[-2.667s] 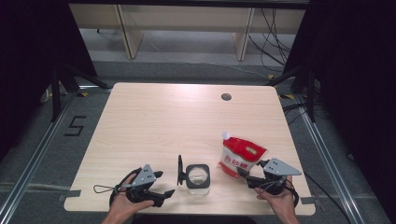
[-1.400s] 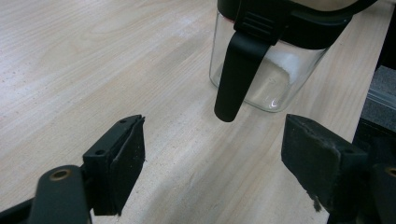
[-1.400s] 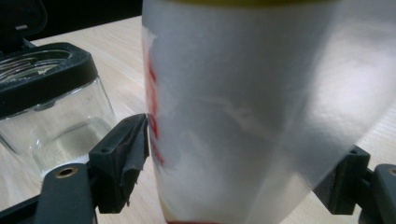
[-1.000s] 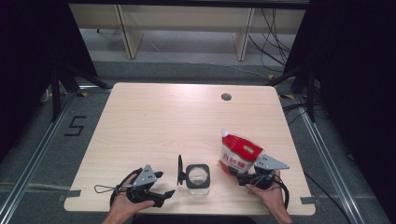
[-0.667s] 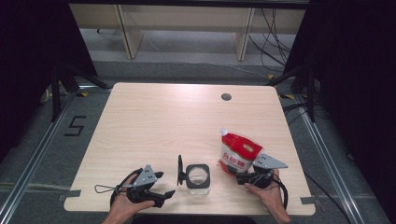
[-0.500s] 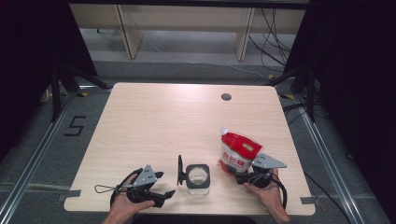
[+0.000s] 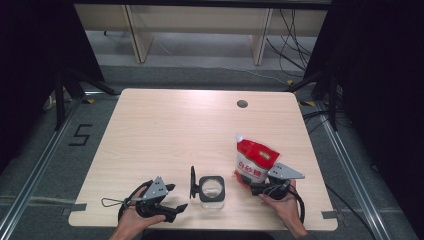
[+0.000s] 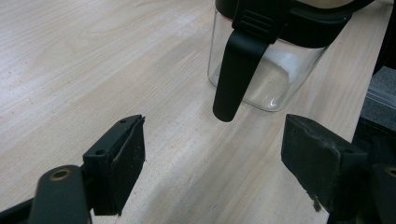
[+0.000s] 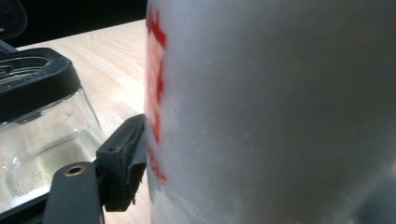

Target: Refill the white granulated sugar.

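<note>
Red-and-white pouch (image 7: 255, 160) is seen standing upright near the front right of the table (image 7: 165, 130), spout at its upper left corner. Compared with 2.7 s ago, the pouch is found slightly nearer the glass jar (image 7: 212, 189), and the right gripper (image 7: 256, 187) is pressed in at its base. In the right gripper view, the pouch (image 9: 280, 107) is shown blurred and very close, with one black jaw laid against its side; the other jaw is hidden, so a firm grip cannot be told, though the pouch is evidently between the jaws. The jar (image 9: 42, 126) is seen just beside it, black rim, a little white matter at the bottom.

The left gripper (image 7: 172, 202) is unchanged at the front left, held in a hand. In the left gripper view, its jaws are spread wide with nothing between, resting low over the wood, aimed at the jar (image 8: 266, 70), whose opened lid flap (image 8: 238, 65) hangs down the near side.
</note>
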A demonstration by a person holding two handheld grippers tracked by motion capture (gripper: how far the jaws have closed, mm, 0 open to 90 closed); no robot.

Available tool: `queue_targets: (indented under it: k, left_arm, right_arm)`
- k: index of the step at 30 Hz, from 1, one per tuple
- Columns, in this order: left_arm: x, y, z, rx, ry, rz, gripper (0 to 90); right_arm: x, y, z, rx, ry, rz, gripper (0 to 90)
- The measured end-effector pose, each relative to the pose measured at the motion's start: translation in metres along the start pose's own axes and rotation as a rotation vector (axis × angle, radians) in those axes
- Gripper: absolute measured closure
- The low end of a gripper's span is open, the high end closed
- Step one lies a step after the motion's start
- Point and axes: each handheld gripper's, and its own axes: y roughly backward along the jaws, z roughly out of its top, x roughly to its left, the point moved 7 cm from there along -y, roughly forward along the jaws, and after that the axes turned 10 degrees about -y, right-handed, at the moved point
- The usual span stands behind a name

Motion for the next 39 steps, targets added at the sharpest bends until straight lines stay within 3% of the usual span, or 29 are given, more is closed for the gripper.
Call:
queue_targets:
  k: [3,5,6,9,10,16,20,22,25,26,28,29,30,31,32,33,35,36,37,39]
  left_arm:
    - [0.000,0.000,0.000,0.001,-0.002,-0.001,21.3]
    - [0.000,0.001,-0.001,0.013,-0.012,0.000,21.3]
    - [-0.001,0.000,0.000,0.005,0.002,0.001,21.3]
    - [0.000,0.000,0.000,0.000,0.000,0.000,21.3]
    - [0.000,0.000,0.000,-0.003,0.001,-0.001,21.3]
    - [-0.001,0.000,0.001,-0.008,0.008,-0.002,21.3]
    - [-0.001,0.000,0.001,-0.017,0.009,0.002,21.3]
    - [-0.001,0.000,0.001,-0.017,0.009,0.001,21.3]
    - [-0.001,0.000,0.001,-0.005,0.001,-0.003,21.3]
    - [-0.001,0.001,0.001,-0.005,0.000,0.002,21.3]
    - [-0.001,0.001,0.001,-0.004,-0.001,0.001,21.3]
    - [0.000,0.001,0.001,-0.007,-0.005,0.003,21.3]
    - [-0.001,0.001,0.001,-0.007,0.001,0.002,21.3]
    - [-0.001,0.001,0.001,-0.008,0.000,0.002,21.3]
    - [-0.001,0.001,0.001,-0.011,0.001,0.001,21.3]
    - [-0.001,0.001,0.001,-0.012,0.000,0.001,21.3]
    - [-0.001,0.001,0.001,-0.011,0.000,0.001,21.3]
    - [-0.001,0.001,0.001,-0.011,0.002,0.002,21.3]
    - [-0.001,0.001,0.001,-0.011,0.000,0.001,21.3]
    - [-0.001,0.001,0.001,-0.010,-0.002,0.001,21.3]
  right_arm:
    - [0.002,-0.002,0.000,-0.003,-0.026,0.016,27.8]
    - [0.000,-0.002,0.000,-0.002,-0.013,0.008,28.0]
    - [-0.002,-0.004,0.002,-0.011,0.012,0.009,28.4]
    - [0.002,-0.004,0.001,0.002,-0.007,0.019,30.9]
    - [0.000,-0.005,0.001,0.000,0.013,0.013,31.0]
    - [0.001,-0.005,0.001,0.004,0.018,0.014,33.8]
    - [0.003,-0.003,0.001,0.022,0.011,0.003,35.4]
    - [0.006,-0.002,-0.001,0.041,-0.021,-0.010,36.4]
    - [0.006,-0.003,0.002,0.019,0.013,0.004,37.5]
    - [0.005,-0.002,0.002,0.024,0.023,-0.013,37.7]
    - [0.009,-0.001,0.001,0.027,0.006,-0.005,38.1]
    - [0.009,-0.002,0.002,0.018,0.025,0.000,38.2]
    - [0.008,-0.002,0.003,0.017,0.038,-0.017,38.4]
    - [0.011,0.001,0.001,0.036,0.010,-0.034,38.7]
    - [0.009,0.000,0.003,0.020,0.061,-0.034,38.9]
    - [0.011,0.002,0.002,0.033,0.045,-0.048,39.0]
    - [0.009,0.004,0.003,0.025,0.092,-0.051,39.1]
    - [0.011,0.006,0.001,0.042,0.063,-0.060,39.2]
    - [0.009,0.008,0.003,0.035,0.087,-0.069,39.3]
    - [0.010,0.011,0.003,0.029,0.073,-0.093,39.4]
